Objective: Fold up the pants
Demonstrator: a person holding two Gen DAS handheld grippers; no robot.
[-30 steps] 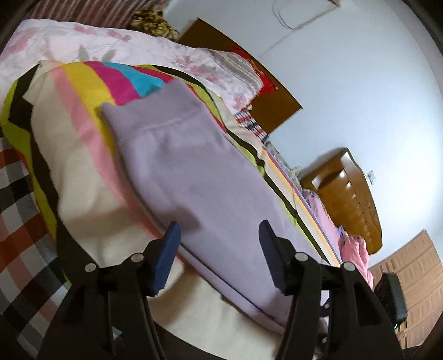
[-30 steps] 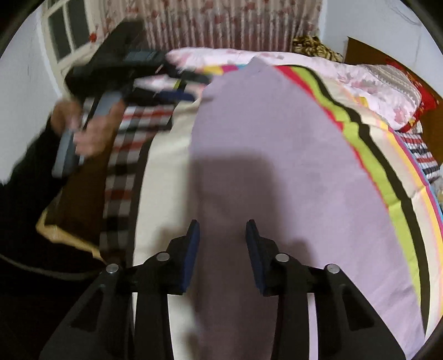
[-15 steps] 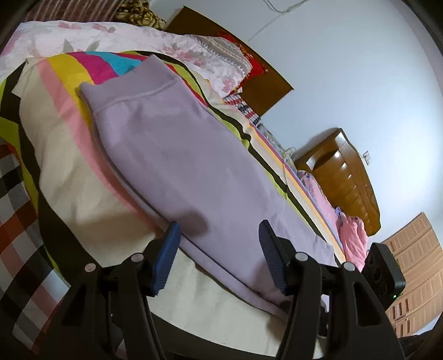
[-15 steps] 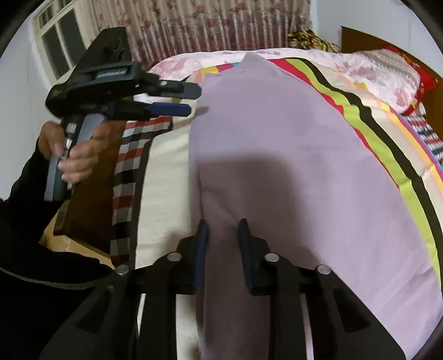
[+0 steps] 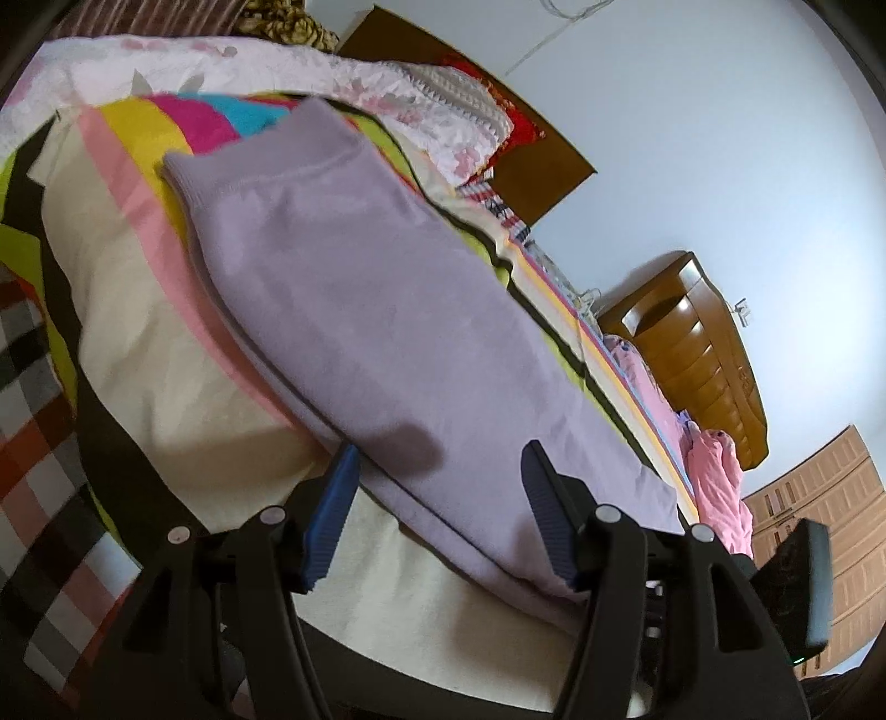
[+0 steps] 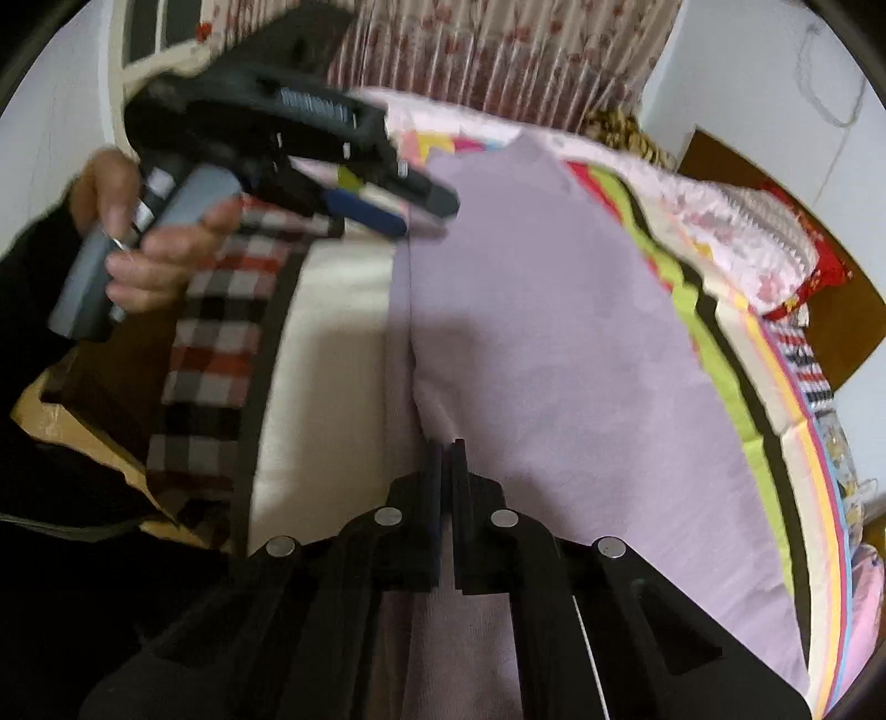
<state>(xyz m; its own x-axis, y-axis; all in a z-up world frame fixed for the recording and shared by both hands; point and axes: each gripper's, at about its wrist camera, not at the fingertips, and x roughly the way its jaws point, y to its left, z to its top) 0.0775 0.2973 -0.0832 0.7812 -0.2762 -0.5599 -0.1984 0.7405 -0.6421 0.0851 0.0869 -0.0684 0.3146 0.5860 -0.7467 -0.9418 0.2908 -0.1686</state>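
Note:
Lilac pants (image 5: pixel 387 310) lie flat, folded lengthwise, on a striped bedspread (image 5: pixel 127 232); they also show in the right wrist view (image 6: pixel 554 343). My left gripper (image 5: pixel 437 498) is open, its blue-padded jaws straddling the pants' near long edge. My right gripper (image 6: pixel 446 459) is shut on the pants' near left edge, where the cloth puckers. In the right wrist view the left gripper (image 6: pixel 387 205) is held by a hand above the pants' far left edge.
Floral pillows (image 5: pixel 443 116) and a wooden headboard (image 5: pixel 498 160) are at the bed's far end. A wooden dresser (image 5: pixel 703 354) stands by the wall. A checked blanket (image 6: pixel 221 343) hangs at the bed's left side, with curtains (image 6: pixel 498 50) behind.
My right gripper has closed from open onto the pants' edge. My left gripper has moved in toward the pants' long edge, still open.

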